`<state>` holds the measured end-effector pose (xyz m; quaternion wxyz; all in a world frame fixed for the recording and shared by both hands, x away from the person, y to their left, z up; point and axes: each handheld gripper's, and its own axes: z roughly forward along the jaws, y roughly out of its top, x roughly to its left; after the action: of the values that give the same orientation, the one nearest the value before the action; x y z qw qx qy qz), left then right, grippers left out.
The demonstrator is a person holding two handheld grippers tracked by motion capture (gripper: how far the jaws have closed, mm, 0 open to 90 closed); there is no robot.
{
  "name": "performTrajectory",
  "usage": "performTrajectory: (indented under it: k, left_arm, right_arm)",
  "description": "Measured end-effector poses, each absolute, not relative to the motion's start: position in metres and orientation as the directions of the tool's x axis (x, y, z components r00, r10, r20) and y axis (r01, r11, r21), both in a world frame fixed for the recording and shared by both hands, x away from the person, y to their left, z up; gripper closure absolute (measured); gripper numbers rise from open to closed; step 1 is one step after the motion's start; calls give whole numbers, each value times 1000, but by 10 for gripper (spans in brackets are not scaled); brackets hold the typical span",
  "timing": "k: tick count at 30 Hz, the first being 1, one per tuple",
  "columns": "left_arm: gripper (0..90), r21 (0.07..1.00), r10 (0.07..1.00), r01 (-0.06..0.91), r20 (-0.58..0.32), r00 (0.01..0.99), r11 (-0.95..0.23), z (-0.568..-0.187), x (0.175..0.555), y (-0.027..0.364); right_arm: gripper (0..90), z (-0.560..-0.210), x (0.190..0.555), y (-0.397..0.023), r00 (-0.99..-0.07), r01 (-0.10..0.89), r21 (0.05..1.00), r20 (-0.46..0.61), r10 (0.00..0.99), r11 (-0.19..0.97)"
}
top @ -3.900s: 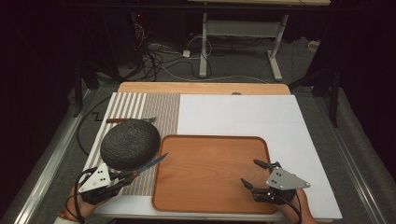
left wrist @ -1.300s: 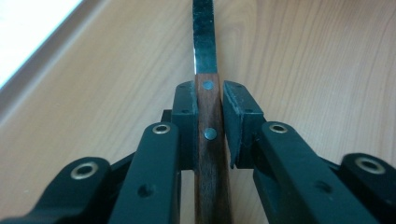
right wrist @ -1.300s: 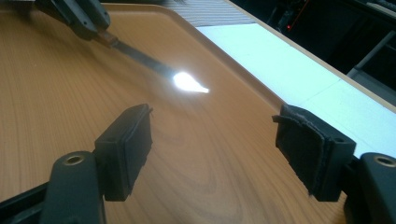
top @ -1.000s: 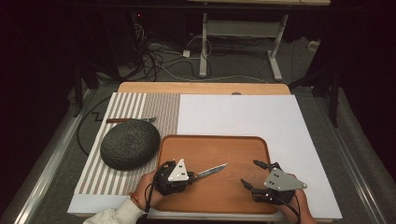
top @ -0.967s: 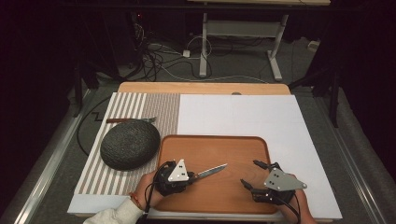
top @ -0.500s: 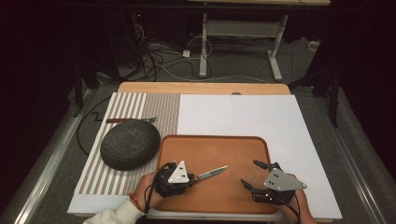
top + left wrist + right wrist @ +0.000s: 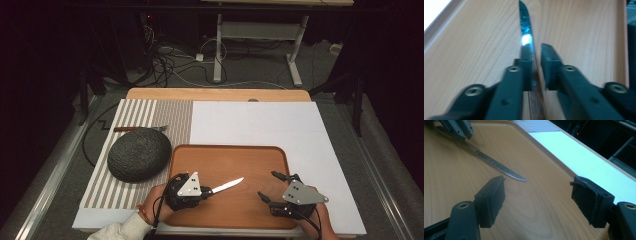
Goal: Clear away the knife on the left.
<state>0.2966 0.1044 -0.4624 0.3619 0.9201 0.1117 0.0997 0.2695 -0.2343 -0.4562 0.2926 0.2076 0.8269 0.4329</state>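
Note:
A steel-bladed knife (image 7: pixel 227 186) with a brown handle lies over the wooden tray (image 7: pixel 230 148), its tip pointing right. My left gripper (image 7: pixel 207 190) sits around the handle. In the left gripper view the knife (image 7: pixel 525 25) runs along the left jaw, and a thin gap shows before the right jaw. The left gripper (image 7: pixel 535 48) has just been closing with the handle between its jaws. My right gripper (image 7: pixel 268 185) stands open over the tray's right part, with nothing in it. Seen from the right gripper (image 7: pixel 537 187), the serrated knife (image 7: pixel 499 167) lies ahead.
A dark round rough lump (image 7: pixel 139 155) sits on the striped mat (image 7: pixel 150 112) left of the tray. A second knife (image 7: pixel 140 128) lies behind it. A white board (image 7: pixel 260 125) covers the table's right and back. Cables and desk legs are on the floor beyond.
Since the oldest frame my left gripper has carried the knife from beside the dark lump to the tray. Over the last second nothing has visibly moved.

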Motion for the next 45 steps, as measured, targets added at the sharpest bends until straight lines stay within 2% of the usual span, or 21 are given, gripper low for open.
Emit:
performTrajectory:
  k: [4, 16, 26, 34, 45]
  left_arm:
    - [869, 695, 254, 103, 118, 960, -712, -460, 300, 101]
    - [870, 651, 106, -18, 150, 983, -759, -461, 315, 63]
    - [869, 576, 7, -89, 162, 987, -813, -469, 322, 33]
    - [868, 562, 22, -81, 175, 984, -823, -468, 327, 31]
    - [866, 533, 69, -52, 205, 976, -845, -467, 327, 56]
  right_arm:
    - [272, -457, 269, -234, -741, 93, 837, -303, 599, 539]
    - [272, -459, 268, -236, -736, 107, 833, -300, 606, 542]
    - [272, -459, 267, -239, -731, 112, 833, -301, 613, 542]
    - [272, -459, 267, -239, -733, 109, 833, -301, 611, 542]
    - [273, -460, 268, -239, -734, 115, 832, -297, 611, 542]
